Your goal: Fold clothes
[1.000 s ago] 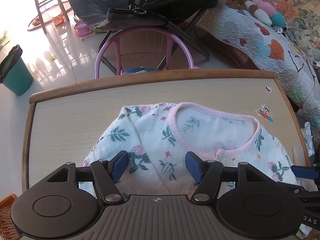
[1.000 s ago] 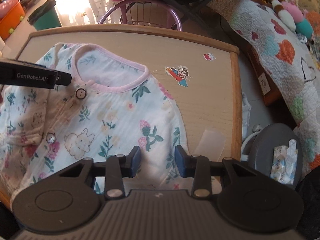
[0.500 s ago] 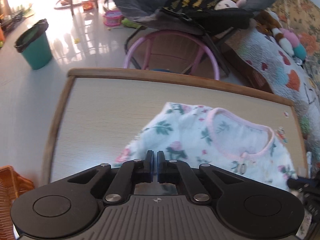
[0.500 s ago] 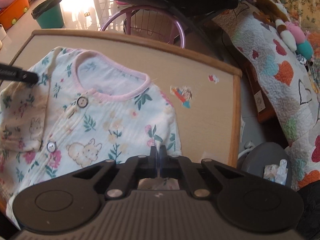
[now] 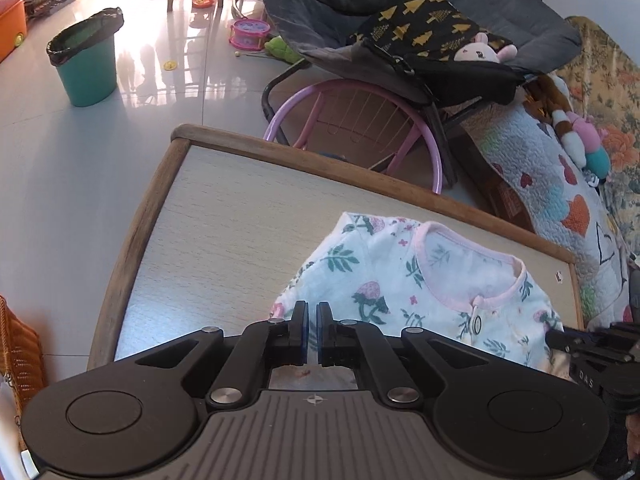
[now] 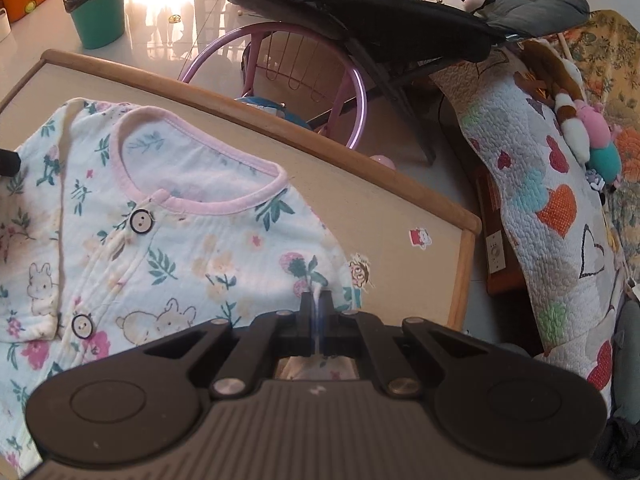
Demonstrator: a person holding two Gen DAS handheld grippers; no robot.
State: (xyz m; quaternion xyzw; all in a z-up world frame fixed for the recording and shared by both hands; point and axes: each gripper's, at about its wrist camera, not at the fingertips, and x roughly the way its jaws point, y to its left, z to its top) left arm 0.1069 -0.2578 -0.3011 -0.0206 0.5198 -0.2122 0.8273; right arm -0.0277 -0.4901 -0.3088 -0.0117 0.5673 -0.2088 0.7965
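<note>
Floral baby top (image 6: 160, 240) lay flat on table (image 5: 224, 232), buttons up. Right gripper (image 6: 316, 308) clamped on top's right edge; left gripper (image 5: 312, 320) closed at left edge, hold unconfirmed. Risk: thin pinch slipping, uneven lift skewing fold.

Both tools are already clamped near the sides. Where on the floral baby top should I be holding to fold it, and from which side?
Hold the white floral button-front baby top by its outer side edges, one per tool, coming in from the near edge of the wood-rimmed table. It lies flat, front up, pink collar away, so the side edges are free. The right tool pinches the right edge; the left tool is shut at the left edge.
</note>
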